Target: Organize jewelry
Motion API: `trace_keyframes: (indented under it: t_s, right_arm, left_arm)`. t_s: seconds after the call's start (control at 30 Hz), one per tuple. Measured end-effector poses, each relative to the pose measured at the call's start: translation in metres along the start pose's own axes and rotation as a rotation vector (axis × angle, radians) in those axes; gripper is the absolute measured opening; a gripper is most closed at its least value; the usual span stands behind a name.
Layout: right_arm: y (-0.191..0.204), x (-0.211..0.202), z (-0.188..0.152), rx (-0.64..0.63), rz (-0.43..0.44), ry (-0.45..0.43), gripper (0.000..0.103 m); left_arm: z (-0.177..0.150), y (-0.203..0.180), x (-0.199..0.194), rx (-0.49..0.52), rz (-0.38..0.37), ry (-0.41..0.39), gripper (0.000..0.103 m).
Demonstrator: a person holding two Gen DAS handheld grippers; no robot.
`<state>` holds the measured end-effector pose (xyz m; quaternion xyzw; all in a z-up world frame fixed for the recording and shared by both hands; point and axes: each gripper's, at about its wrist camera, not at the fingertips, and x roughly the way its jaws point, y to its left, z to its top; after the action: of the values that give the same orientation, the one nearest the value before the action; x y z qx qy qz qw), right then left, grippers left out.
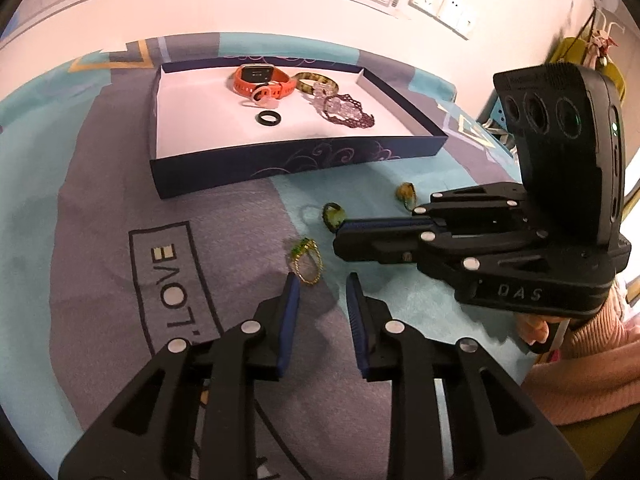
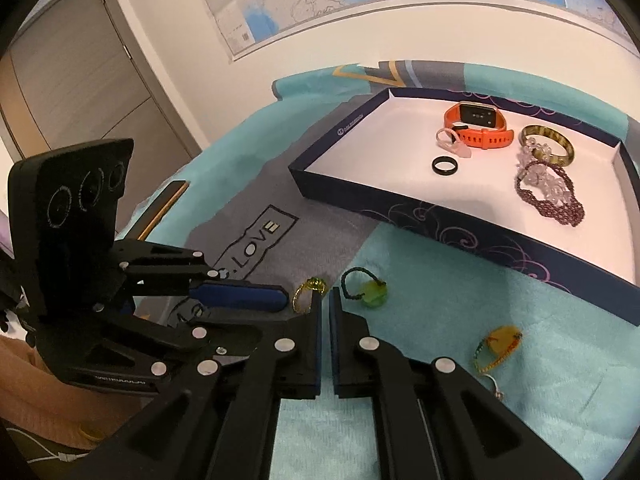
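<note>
A gold ring with green stones (image 1: 307, 262) stands on the cloth just ahead of my left gripper (image 1: 322, 282), which is open and empty. It also shows in the right wrist view (image 2: 306, 290). My right gripper (image 2: 326, 294) is nearly shut and empty, its tips between the gold ring and a green bead ring (image 2: 370, 290). A yellow bead ring (image 2: 498, 346) lies to the right. The navy tray (image 1: 280, 164) holds an orange watch (image 1: 262, 80), a black ring (image 1: 267, 117), a bangle (image 1: 316, 80) and a purple bracelet (image 1: 350, 114).
A teal and grey cloth (image 1: 100, 208) with a "LOVE" print covers the table. The white wall (image 1: 240, 12) with a map stands behind the tray. A door (image 2: 80, 80) is at the left in the right wrist view.
</note>
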<state>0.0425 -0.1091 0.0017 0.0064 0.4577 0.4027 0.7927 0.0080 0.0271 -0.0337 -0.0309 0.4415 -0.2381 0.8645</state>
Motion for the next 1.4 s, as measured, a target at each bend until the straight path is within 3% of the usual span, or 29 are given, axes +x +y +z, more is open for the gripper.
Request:
trace_keyframes:
  t_s: [0.47,0.6,0.8,0.97,1.03,1.13,1.3,1.4]
  right_arm:
    - [-0.010,0.012,0.001,0.063,0.048,0.036,0.001]
    - [-0.009,0.012,0.001,0.058,0.046,0.038,0.001]
    - [-0.006,0.010,-0.001,0.042,0.033,0.039,0.002]
    - [-0.008,0.011,0.000,0.046,0.027,0.038,0.001]
    - [-0.009,0.009,-0.001,0.050,0.029,0.035,0.004]
    - [-0.008,0.001,-0.005,0.042,0.028,0.023,0.018]
    - [-0.012,-0.018,-0.017,0.047,-0.008,-0.002,0.019]
    - [-0.021,-0.035,-0.023,0.069,-0.043,-0.028,0.026]
  left_arm:
    - [0.012,0.014,0.007,-0.069,-0.060,0.004,0.025]
    - [0.011,0.015,0.008,-0.072,-0.017,0.010,0.011]
    - [0.009,0.006,0.006,-0.057,0.024,0.011,0.021]
    - [0.011,0.008,0.009,-0.051,0.018,0.006,0.019]
    - [0.011,0.009,0.010,-0.048,0.024,0.009,0.016]
    - [0.013,0.010,0.011,-0.043,0.023,0.006,0.018]
    - [0.015,0.001,0.015,0.013,0.076,-0.001,0.018]
    - [0.013,-0.004,0.016,0.040,0.102,-0.001,0.018]
